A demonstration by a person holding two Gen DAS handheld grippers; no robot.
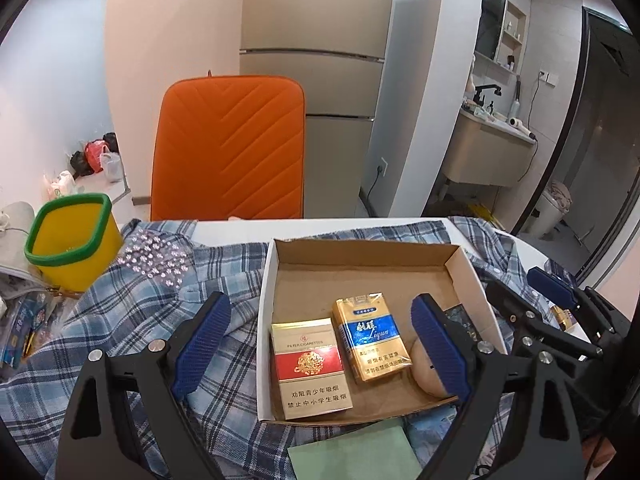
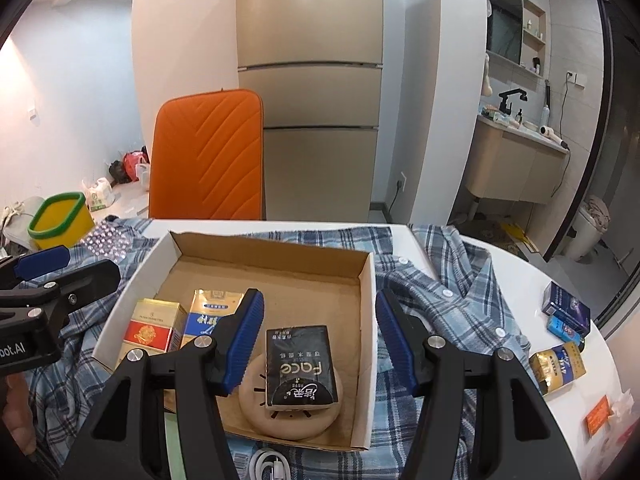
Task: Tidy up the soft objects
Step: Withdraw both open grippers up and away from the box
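Observation:
A shallow cardboard box lies on a blue plaid shirt spread over the white table. In it lie a red cigarette pack, a gold and blue pack, a round beige pad and a black tissue pack resting on the pad. My left gripper is open over the box's left side. My right gripper is open just above the tissue pack, holding nothing.
A yellow bin with a green rim stands at the left. Several small packs lie on the table at the right. A green sheet and a white cable lie near the front. An orange chair stands behind.

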